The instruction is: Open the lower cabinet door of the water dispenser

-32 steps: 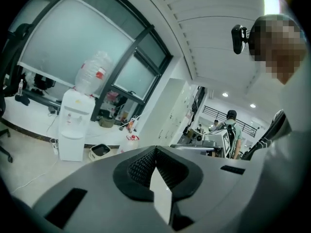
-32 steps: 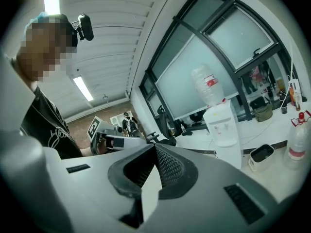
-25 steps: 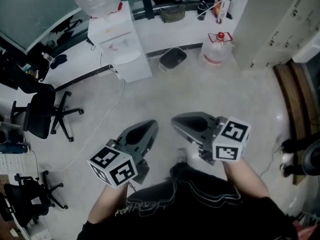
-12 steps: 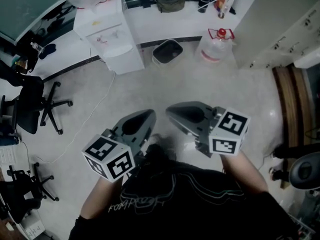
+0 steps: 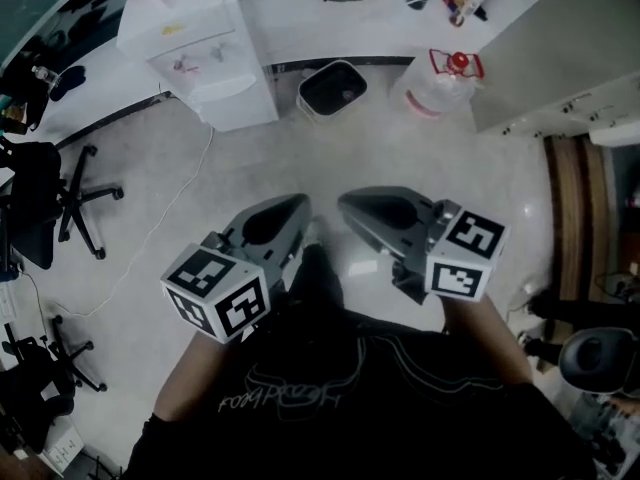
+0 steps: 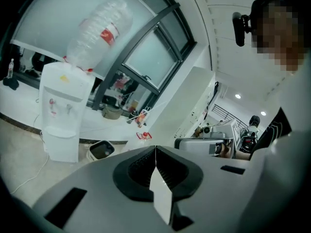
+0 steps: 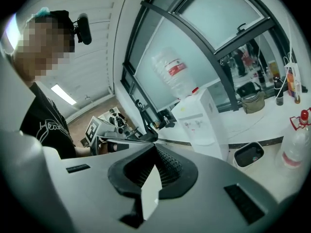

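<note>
- Well ahead of us stands the water dispenser [image 5: 205, 63], with its lower cabinet door [image 6: 60, 147] seemingly shut
- We judge the door light, stiff and hinged, best hooked at its free edge
- Our left gripper [image 5: 296, 206] and right gripper [image 5: 346, 204] have their jaws together, holding nothing

No text legible anywhere. Bottle [image 6: 99, 33] on the water dispenser [image 6: 62, 115]: red label, print too small to read. Black shirt [image 5: 330, 408]: white lettering, unreadable. Left marker cube [image 5: 218, 293] and right marker cube [image 5: 465, 258]: black-and-white square patterns only, no characters.
</note>
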`<action>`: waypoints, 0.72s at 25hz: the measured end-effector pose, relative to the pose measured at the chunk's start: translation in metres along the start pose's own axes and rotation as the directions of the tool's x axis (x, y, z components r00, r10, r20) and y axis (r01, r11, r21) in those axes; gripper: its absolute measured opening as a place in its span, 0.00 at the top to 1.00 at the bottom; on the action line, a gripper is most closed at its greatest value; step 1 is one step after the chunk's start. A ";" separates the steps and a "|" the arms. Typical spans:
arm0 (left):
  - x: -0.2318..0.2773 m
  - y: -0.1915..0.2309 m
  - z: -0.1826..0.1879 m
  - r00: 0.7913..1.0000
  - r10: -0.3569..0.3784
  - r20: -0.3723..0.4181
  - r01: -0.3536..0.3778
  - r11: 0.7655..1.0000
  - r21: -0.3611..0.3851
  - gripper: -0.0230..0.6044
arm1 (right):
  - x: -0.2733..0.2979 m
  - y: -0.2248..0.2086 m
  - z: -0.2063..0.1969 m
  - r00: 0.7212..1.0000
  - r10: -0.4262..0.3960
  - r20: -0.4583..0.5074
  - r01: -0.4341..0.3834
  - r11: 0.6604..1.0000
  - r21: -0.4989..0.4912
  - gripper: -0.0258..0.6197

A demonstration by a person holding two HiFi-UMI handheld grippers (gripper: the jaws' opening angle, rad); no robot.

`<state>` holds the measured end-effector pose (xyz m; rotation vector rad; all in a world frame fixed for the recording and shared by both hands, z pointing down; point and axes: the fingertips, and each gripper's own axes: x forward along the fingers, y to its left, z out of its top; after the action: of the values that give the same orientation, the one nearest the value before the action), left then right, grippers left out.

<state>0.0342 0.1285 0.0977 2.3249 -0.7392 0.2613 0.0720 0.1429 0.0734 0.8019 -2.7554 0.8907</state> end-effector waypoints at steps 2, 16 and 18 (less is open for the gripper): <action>0.020 0.022 0.012 1.000 -0.003 -0.011 0.003 1.000 -0.010 0.96 | 0.017 -0.027 0.009 1.000 -0.006 -0.013 0.006 1.000 0.022 0.94; 0.126 0.182 0.021 0.995 0.029 -0.091 -0.042 0.989 -0.140 0.96 | 0.117 -0.183 0.011 0.991 -0.011 -0.133 0.027 0.993 0.116 0.94; 0.141 0.205 0.010 0.994 0.035 -0.101 -0.050 0.988 -0.149 0.96 | 0.129 -0.207 -0.002 0.991 -0.005 -0.134 0.023 0.991 0.135 0.94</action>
<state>0.0321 -0.0653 0.2534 2.1392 -0.7349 0.3243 0.0714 -0.0553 0.2162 0.7529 -2.5936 1.0978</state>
